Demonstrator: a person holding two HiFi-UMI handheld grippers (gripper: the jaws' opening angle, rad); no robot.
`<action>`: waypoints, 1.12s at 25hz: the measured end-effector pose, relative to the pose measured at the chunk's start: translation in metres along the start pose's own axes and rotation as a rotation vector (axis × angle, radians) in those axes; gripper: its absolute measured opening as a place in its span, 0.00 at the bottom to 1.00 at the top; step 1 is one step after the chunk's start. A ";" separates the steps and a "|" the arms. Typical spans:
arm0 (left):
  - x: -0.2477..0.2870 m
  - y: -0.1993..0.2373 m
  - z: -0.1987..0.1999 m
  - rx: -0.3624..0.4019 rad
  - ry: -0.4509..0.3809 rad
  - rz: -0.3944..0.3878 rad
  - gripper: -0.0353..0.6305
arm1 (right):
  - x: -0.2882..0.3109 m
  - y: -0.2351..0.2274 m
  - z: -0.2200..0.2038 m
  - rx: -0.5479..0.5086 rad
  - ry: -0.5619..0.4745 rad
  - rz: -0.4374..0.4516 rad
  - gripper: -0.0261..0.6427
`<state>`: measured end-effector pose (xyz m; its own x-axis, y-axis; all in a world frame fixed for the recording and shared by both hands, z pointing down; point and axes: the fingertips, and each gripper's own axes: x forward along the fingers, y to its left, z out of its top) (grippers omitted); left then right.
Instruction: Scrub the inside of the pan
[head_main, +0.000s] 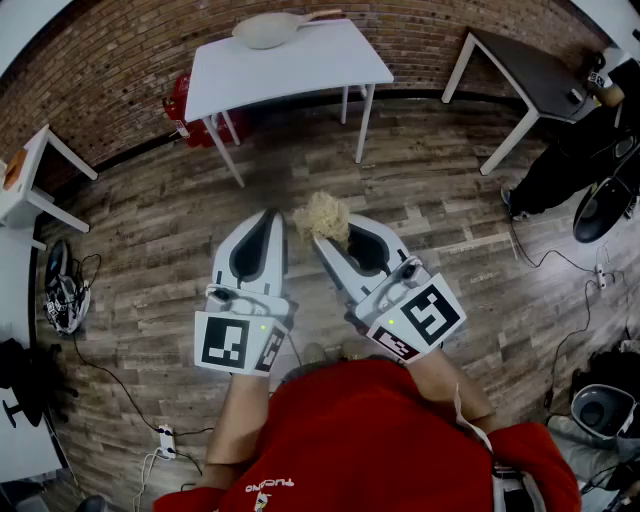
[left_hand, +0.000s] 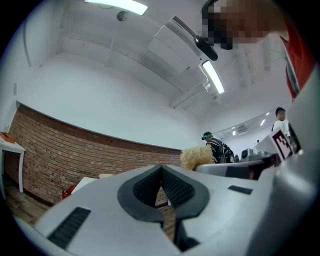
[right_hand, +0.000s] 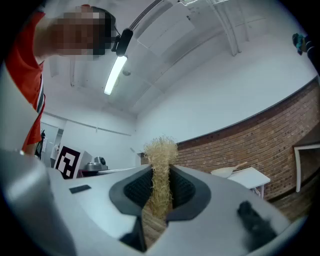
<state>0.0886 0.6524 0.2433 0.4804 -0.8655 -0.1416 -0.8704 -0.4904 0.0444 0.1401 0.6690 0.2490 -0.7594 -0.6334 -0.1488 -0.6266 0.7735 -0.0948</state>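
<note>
A pale beige pan (head_main: 268, 29) with a wooden handle lies on the white table (head_main: 330, 62) far ahead; it also shows small in the right gripper view (right_hand: 227, 171). My right gripper (head_main: 322, 232) is shut on a straw-coloured fibre scrubber (head_main: 322, 216), whose tuft (right_hand: 160, 167) sticks up between the jaws. My left gripper (head_main: 270, 216) is held beside it, jaws shut with nothing in them (left_hand: 161, 181). Both grippers are raised in front of the person, well short of the table. The scrubber (left_hand: 196, 156) peeks over the right gripper in the left gripper view.
The wooden floor (head_main: 430, 190) lies between me and the table. A red object (head_main: 178, 105) sits by the brick wall. A dark table (head_main: 525, 75) stands at the right, a person (head_main: 580, 150) beside it. Cables (head_main: 100, 370) and gear lie at the left.
</note>
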 end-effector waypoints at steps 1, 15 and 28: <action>0.001 -0.001 -0.001 -0.001 0.001 0.000 0.07 | -0.001 -0.001 -0.001 0.001 0.001 0.000 0.17; 0.008 0.027 0.001 0.004 -0.002 0.026 0.07 | 0.020 -0.013 -0.005 0.050 -0.009 0.011 0.17; 0.009 0.078 -0.005 -0.002 0.002 -0.009 0.07 | 0.060 -0.007 -0.016 0.036 -0.009 -0.030 0.17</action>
<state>0.0257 0.6062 0.2508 0.4889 -0.8611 -0.1397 -0.8656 -0.4987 0.0448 0.0964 0.6252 0.2563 -0.7389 -0.6560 -0.1540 -0.6420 0.7548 -0.1347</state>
